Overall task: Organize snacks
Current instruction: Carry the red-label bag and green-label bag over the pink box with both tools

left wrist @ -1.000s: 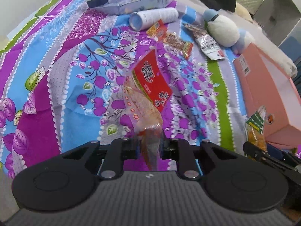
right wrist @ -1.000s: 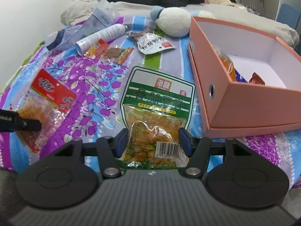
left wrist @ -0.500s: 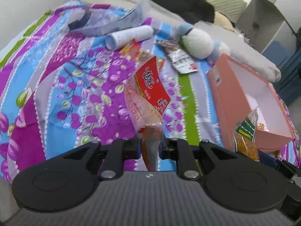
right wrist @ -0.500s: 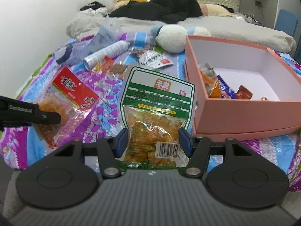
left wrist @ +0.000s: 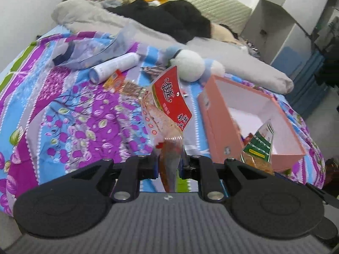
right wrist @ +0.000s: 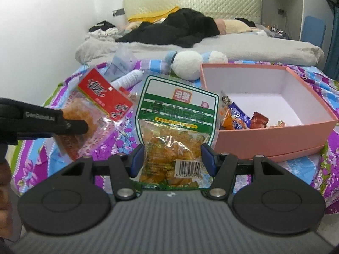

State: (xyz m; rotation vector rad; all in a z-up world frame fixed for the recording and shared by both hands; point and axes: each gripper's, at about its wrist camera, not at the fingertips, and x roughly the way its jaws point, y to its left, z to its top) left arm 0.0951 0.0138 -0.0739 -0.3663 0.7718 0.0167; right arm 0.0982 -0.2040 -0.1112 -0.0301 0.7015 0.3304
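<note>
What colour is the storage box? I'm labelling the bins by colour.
The box is salmon pink outside and white inside, clearest in the right wrist view.

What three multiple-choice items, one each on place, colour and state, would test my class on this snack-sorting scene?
1. Where does the box sit?
A. on the floor
B. on the bedspread
C. on a shelf

2. What colour is the box outside?
A. pink
B. green
C. black

3. What do the right tongs hold?
A. nothing
B. a white tube
C. the green packet

Answers:
1. B, the patterned bedspread lies under it.
2. A, its outer walls are pink.
3. C, the packet sits clamped between them, while the left tongs hold the red packet.
</note>
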